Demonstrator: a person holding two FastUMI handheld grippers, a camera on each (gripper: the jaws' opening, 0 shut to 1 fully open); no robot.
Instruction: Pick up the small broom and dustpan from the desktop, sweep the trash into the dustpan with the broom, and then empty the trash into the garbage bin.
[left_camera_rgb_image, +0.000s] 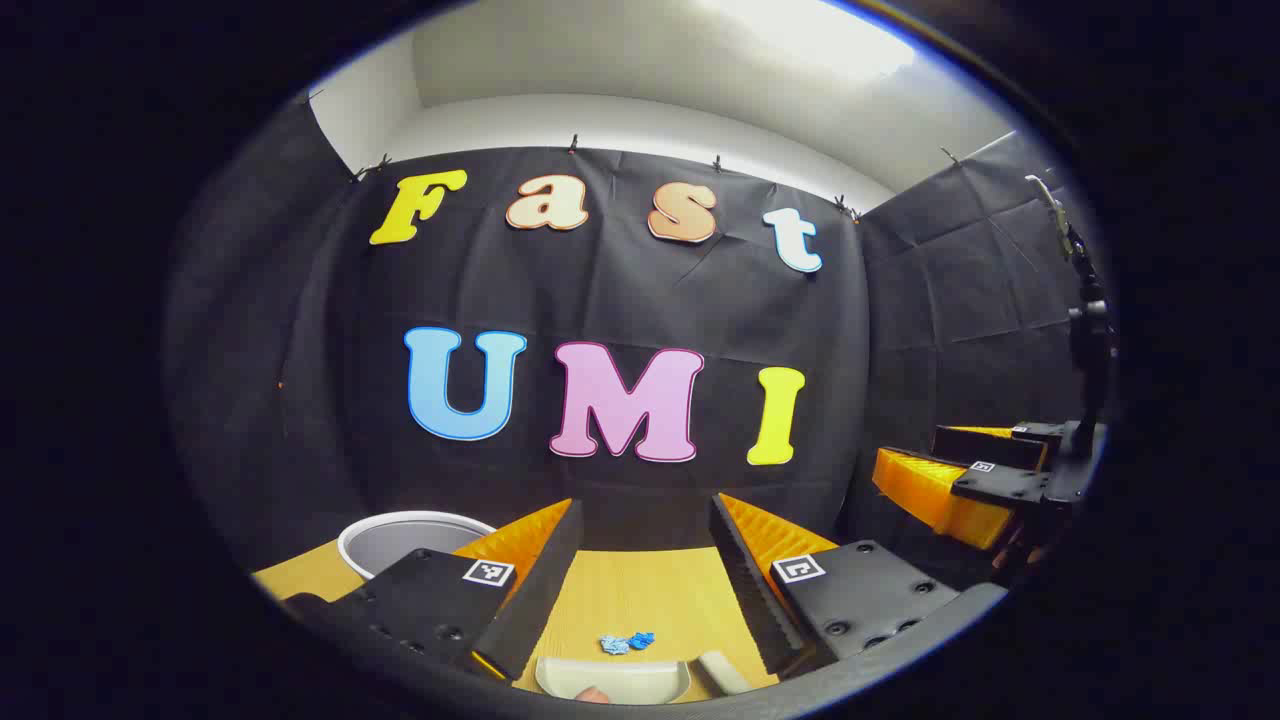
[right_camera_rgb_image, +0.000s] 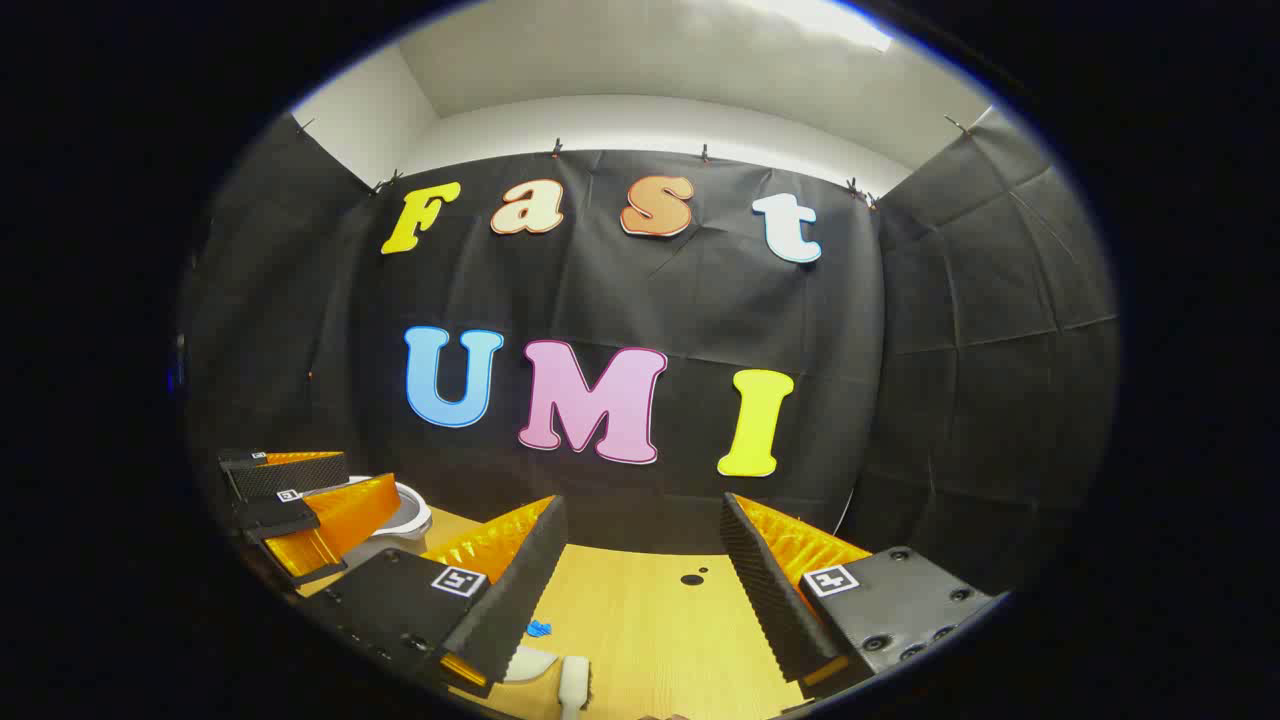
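Crumpled blue trash (left_camera_rgb_image: 627, 643) lies on the wooden desktop (left_camera_rgb_image: 640, 600). Just in front of it rests the white dustpan (left_camera_rgb_image: 612, 680), with the pale small broom (left_camera_rgb_image: 722, 672) beside it on the right. My left gripper (left_camera_rgb_image: 645, 520) hovers above them, open and holding nothing. In the right gripper view the trash (right_camera_rgb_image: 538, 628), dustpan (right_camera_rgb_image: 528, 662) and broom (right_camera_rgb_image: 573, 685) sit low and left of centre, under my open, empty right gripper (right_camera_rgb_image: 642, 510). Each gripper also appears in the other's view: the right one (left_camera_rgb_image: 915, 455) at the right edge, the left one (right_camera_rgb_image: 340, 480) at the left.
A white round garbage bin (left_camera_rgb_image: 415, 540) stands at the left of the desktop, partly behind my left finger; its rim (right_camera_rgb_image: 412, 512) peeks out behind the left gripper. Two small dark spots (right_camera_rgb_image: 692, 579) mark the wood farther back. Black cloth walls close the booth behind and on both sides.
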